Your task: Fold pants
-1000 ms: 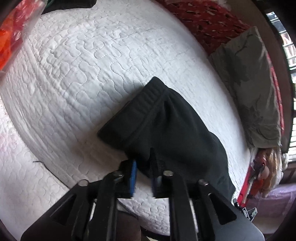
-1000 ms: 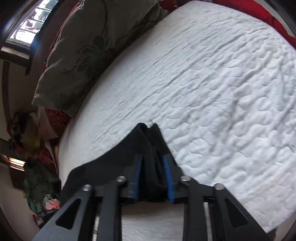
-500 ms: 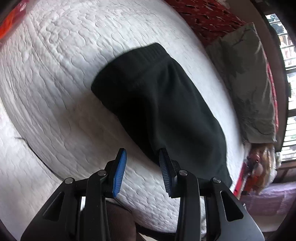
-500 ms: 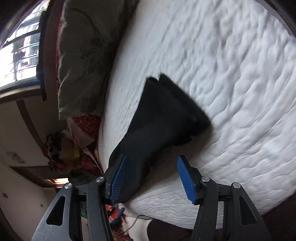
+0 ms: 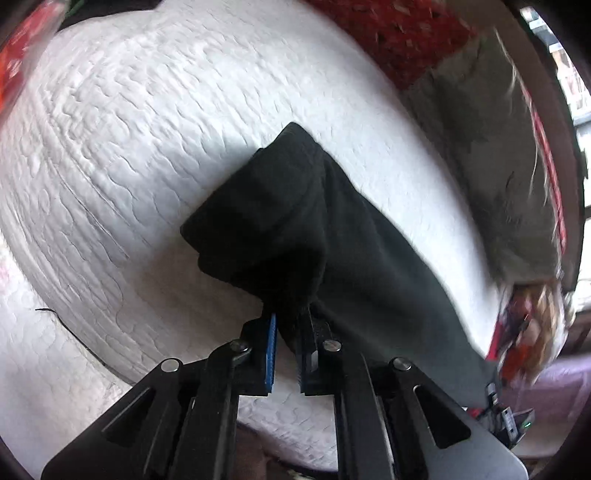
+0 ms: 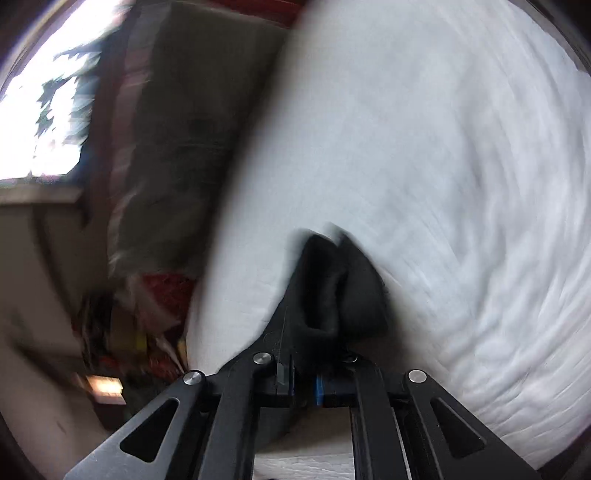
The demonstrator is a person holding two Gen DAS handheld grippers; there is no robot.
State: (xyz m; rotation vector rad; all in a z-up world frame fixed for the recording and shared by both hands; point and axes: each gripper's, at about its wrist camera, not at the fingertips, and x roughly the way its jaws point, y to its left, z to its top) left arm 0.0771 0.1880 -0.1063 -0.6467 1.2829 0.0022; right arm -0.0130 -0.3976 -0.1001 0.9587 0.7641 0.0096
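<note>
The black pants lie bunched on the white quilted bed, the waistband end pointing away and the rest trailing to the lower right. My left gripper is shut on the near edge of the pants. In the right wrist view, which is motion-blurred, my right gripper is shut on a folded end of the pants, which rises in two dark lobes over the bed.
A grey-green pillow lies at the bed's right side on red bedding; it also shows in the right wrist view. Clutter sits past the bed's edge. A bright window is at upper left.
Half a second ago both grippers were open over the pants. Both have now closed on the black fabric, and the pants are bunched up toward them. The right view is swinging.
</note>
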